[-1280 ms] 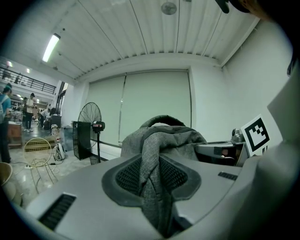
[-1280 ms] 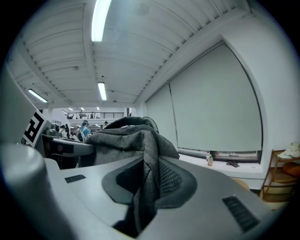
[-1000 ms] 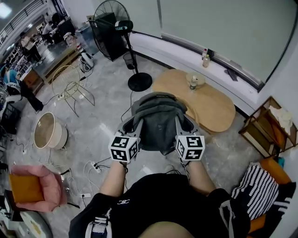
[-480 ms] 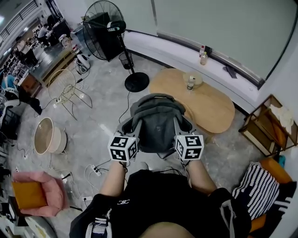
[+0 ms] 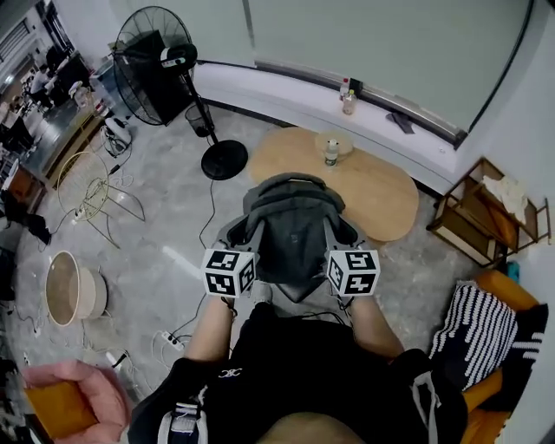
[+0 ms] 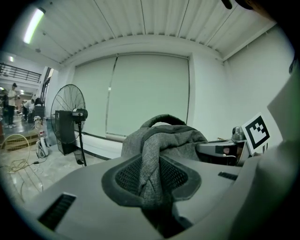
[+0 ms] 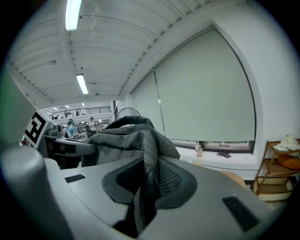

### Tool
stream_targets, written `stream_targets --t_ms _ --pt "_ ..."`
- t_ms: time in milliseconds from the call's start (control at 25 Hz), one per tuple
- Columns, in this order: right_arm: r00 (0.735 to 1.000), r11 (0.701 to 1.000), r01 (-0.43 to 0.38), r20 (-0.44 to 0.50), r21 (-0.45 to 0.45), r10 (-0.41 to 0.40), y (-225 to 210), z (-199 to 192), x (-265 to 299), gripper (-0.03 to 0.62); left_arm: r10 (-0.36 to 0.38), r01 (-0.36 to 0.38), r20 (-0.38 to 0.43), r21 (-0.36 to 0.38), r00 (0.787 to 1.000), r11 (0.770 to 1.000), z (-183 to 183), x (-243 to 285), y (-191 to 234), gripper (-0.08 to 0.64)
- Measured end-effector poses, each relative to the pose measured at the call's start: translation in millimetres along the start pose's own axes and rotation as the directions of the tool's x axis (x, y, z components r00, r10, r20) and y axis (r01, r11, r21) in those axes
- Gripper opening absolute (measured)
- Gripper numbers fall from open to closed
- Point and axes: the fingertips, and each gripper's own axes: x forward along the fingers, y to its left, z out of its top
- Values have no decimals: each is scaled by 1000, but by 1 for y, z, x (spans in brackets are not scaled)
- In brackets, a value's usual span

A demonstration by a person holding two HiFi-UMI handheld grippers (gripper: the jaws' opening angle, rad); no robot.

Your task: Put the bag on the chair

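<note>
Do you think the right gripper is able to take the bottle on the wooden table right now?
Probably not: the right gripper is shut on the grey backpack, as is the left gripper, so it has no free jaws for the bottle.

Head view: even, diffuse room light. No hard shadows, only a faint sheen on the floor (image 5: 165, 251). Strong fisheye; straight lines bow toward the edges.

Left gripper view: tube lamp (image 6: 33, 26) at top left blown out. Round vignette w/ black corners, green fringe at right edge. Bag (image 6: 157, 154) weave sharp; nearest fg soft.

Right gripper view: two ceiling tubes (image 7: 72, 13) clipped white. Blind (image 7: 206, 93) evenly lit. Green fringe at left edge, same vignette.
</note>
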Motion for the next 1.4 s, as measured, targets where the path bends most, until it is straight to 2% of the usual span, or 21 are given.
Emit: stream_targets --t_ms 320,480,680,1080,1240,1400 --pt "985 985 168 -38 46 -166 -5 -8 49 84 -179 181 -40 62 983 982 11 67 47 112" --pt "968 967 243 -76 76 -238 -15 -23 70 84 -252 259 -83 81 964 962 8 108 60 114" --pt "943 943 314 -149 109 -297 -24 -57 97 84 -313 330 -176 79 933 941 -20 150 77 117" --pt "875 868 452 -293 207 -386 -45 -124 131 84 -423 484 -348 105 836 869 -72 218 88 117" --pt "838 828 505 -369 244 -402 -42 -161 137 84 -454 538 -426 96 783 838 -105 236 92 118" --pt "815 802 533 -420 269 -400 -49 -190 145 86 -481 586 -482 84 732 806 -132 255 93 118"
